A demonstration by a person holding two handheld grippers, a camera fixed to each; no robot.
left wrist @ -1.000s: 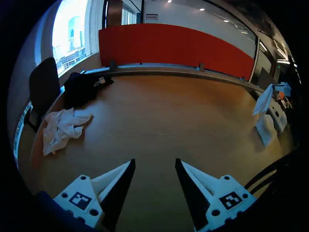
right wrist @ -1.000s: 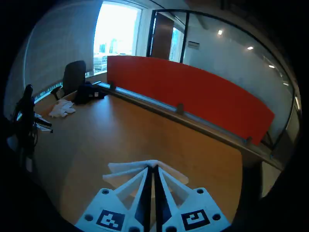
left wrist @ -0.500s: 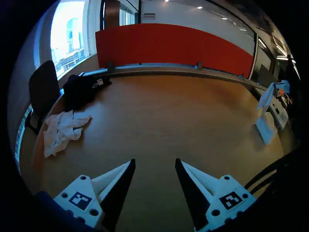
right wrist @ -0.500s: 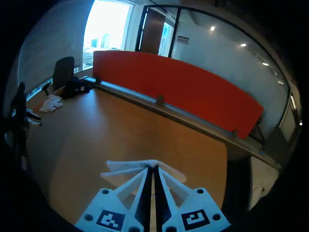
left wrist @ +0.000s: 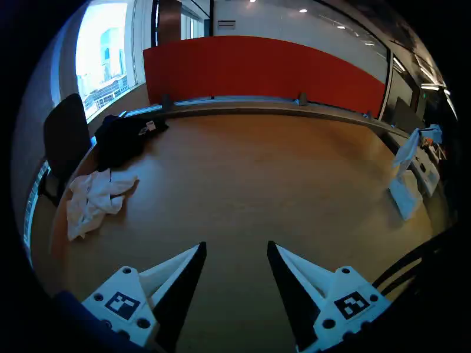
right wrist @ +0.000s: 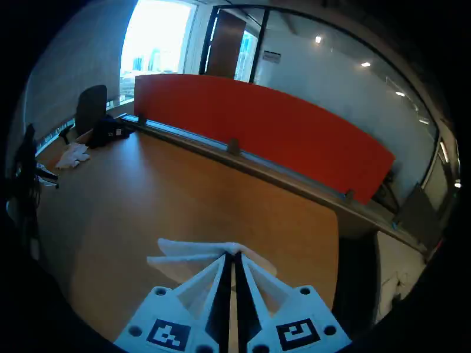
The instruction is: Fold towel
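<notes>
My right gripper (right wrist: 234, 256) is shut on a folded white towel (right wrist: 194, 257), which juts out to the left of the fingertips above the wooden table (right wrist: 176, 188), near its right end. In the left gripper view the same white towel (left wrist: 407, 150) hangs at the far right over the table's end, above a white shape (left wrist: 405, 197) I cannot identify. My left gripper (left wrist: 235, 247) is open over bare wood, nothing between its fingers. A crumpled pile of white towels (left wrist: 94, 199) lies at the table's left end, also far off as the white pile (right wrist: 73, 155).
A black bag (left wrist: 122, 136) lies beyond the pile, with a dark chair (left wrist: 60, 138) at the left end. A red partition (left wrist: 265, 67) on a grey rail borders the far side. The table's right edge (right wrist: 337, 235) drops to the floor. A dark shape (right wrist: 26, 176) stands far left.
The right gripper has carried the towel further toward the table's right end, so the pile and chair look smaller and farther. The left gripper has barely moved.
</notes>
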